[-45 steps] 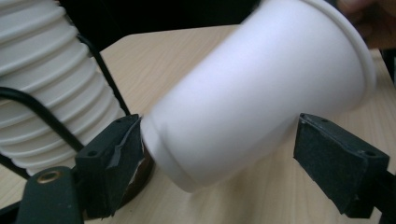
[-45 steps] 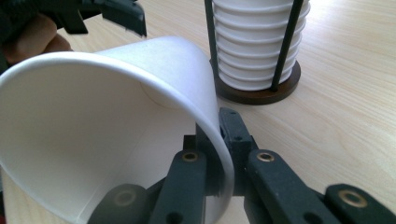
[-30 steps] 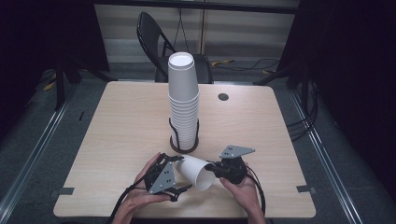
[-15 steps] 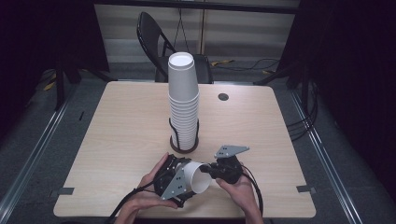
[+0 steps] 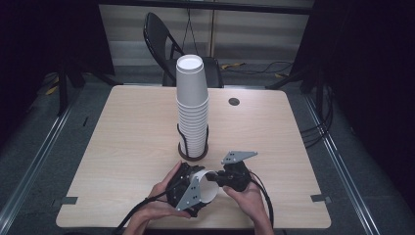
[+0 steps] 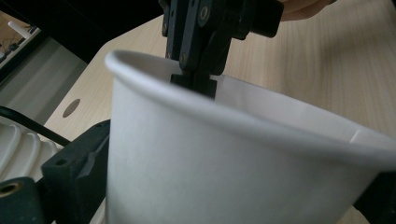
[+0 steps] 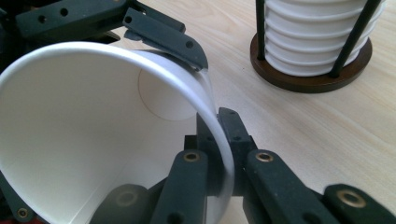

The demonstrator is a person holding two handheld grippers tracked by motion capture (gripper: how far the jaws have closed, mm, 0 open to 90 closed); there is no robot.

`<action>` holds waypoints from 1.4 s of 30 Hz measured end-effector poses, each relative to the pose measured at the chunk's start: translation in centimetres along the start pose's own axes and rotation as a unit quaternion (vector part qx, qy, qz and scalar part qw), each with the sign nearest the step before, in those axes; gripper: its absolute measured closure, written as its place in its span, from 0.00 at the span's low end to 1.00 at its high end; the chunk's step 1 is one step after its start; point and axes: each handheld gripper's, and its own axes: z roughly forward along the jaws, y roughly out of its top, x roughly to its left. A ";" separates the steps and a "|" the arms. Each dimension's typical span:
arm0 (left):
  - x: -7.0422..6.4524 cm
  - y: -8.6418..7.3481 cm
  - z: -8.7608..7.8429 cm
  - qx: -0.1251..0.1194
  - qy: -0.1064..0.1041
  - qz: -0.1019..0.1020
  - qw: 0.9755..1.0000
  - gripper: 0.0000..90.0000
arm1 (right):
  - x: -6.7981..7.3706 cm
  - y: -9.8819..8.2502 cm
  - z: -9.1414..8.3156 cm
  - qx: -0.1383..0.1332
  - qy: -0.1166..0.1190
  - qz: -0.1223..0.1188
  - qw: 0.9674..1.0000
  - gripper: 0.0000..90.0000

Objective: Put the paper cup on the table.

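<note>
High view, cups: one loose paper cup point(image 5: 208, 187), white, smooth, tapered, lying on its side near the front edge of the desk point(image 5: 132, 147), between the two claws; one tall stack of cups point(image 5: 192, 110), ribbed by its nested rims, count not readable.
High view, holder: one round dark base point(image 5: 193, 152) with thin upright black rods, just behind the loose cup.
High view, claws: two, black; left claw point(image 5: 193, 188) around the cup body, right claw point(image 5: 214, 178) at the cup mouth.
High view, desk: one, pale wood grain, rounded corners, one round dark cable hole point(image 5: 234, 102).
High view, chair: one black folding chair point(image 5: 161, 39) behind the desk.
Left claw view, state: jaws have just been opening; they stand wide apart on either side of the cup wall point(image 6: 224, 168), contact not readable.
Left claw view, rim: rolled, smooth; the right claw bites it from above.
Right claw view, state: jaws pressed together, clamped on the cup rim point(image 7: 219, 135), one jaw inside, one outside.
Right claw view, interior: matte white with a flat round bottom point(image 7: 166, 95).
</note>
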 end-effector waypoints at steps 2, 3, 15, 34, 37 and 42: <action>0.0 0.2 0.0 0.003 0.000 0.006 1.000 0.05 | 0.0 0.0 0.1 0.003 0.003 0.003 1.000 0.99; 0.0 0.2 0.0 0.003 0.000 0.009 1.000 0.06 | 0.0 0.1 0.1 0.003 0.004 0.002 1.000 0.99; 0.1 0.4 0.0 0.002 0.000 0.004 1.000 0.09 | -0.1 0.2 -0.1 0.004 0.004 0.012 1.000 0.98; 0.9 -0.4 -0.7 -0.016 0.025 -0.068 0.997 0.12 | -0.3 0.0 -1.0 -0.053 0.018 0.037 0.998 0.85; 1.1 -0.8 -0.8 -0.026 0.027 -0.090 0.995 0.12 | -0.2 -0.2 -1.3 -0.071 0.017 0.038 0.997 0.83; 1.5 -1.4 -1.1 -0.041 0.034 -0.120 0.991 0.12 | 0.0 -0.4 -1.5 -0.096 0.007 0.035 0.995 0.77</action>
